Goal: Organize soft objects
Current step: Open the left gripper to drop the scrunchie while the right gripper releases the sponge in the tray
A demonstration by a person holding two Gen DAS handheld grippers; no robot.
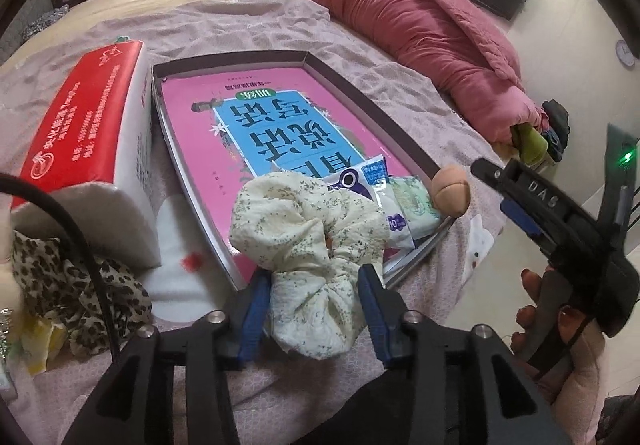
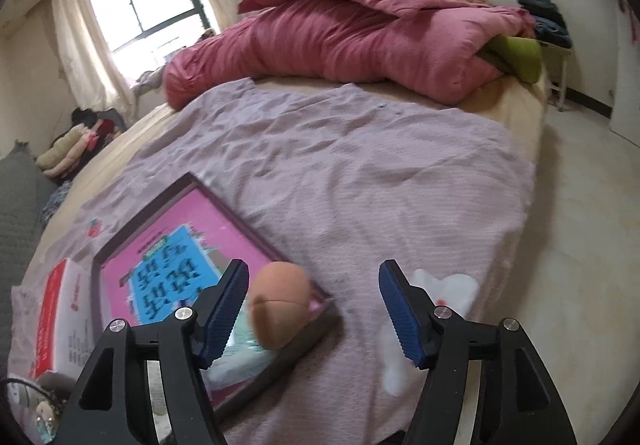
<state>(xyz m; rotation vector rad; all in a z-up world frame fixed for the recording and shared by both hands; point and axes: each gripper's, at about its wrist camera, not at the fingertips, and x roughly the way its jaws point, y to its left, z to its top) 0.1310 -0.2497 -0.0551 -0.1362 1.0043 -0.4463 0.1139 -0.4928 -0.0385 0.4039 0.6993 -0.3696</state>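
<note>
The step in hand looks like the letting-go stage of a placement: soft things are being gathered into the shallow dark-rimmed cardboard box lid (image 1: 404, 149), which lies on the wrinkled lilac bedsheet (image 2: 360, 149) and has a pink-and-blue printed book cover (image 1: 280, 117) for its floor.

In the left wrist view the left gripper (image 1: 316, 285) sits at 6 o'clock, its blue-padded fingers (image 1: 370, 297) spread on either side of the cream floral fabric scrunchie (image 1: 308, 237). The pads flank the cloth but do not seem to press it. The scrunchie droops across the lid's near rim, partly inside and partly hanging out toward the gripper. Just past it, at about 2 o'clock from the scrunchie, lie small white-and-blue plastic sachets (image 1: 384, 201), and a tan plush ball (image 1: 450, 191) rests against the lid's right-hand corner.

In the right wrist view the right gripper (image 2: 312, 309) has its fingers wide apart with nothing between them; the plush ball (image 2: 280, 301) sits just inside the left finger, at 9 o'clock from the gap, untouched. The picture is slightly smeared there.

Outside the lid, at 9 o'clock in the left view, stand a red-and-white soft tissue pack (image 1: 80, 141) and, at 8 o'clock, a leopard-print cloth (image 1: 76, 285).

Next, I judge, the left gripper should draw back without dragging the scrunchie off the rim; a nudge inward may be needed, since it is only half seated. Then the leopard cloth seems the likely next pick.
</note>
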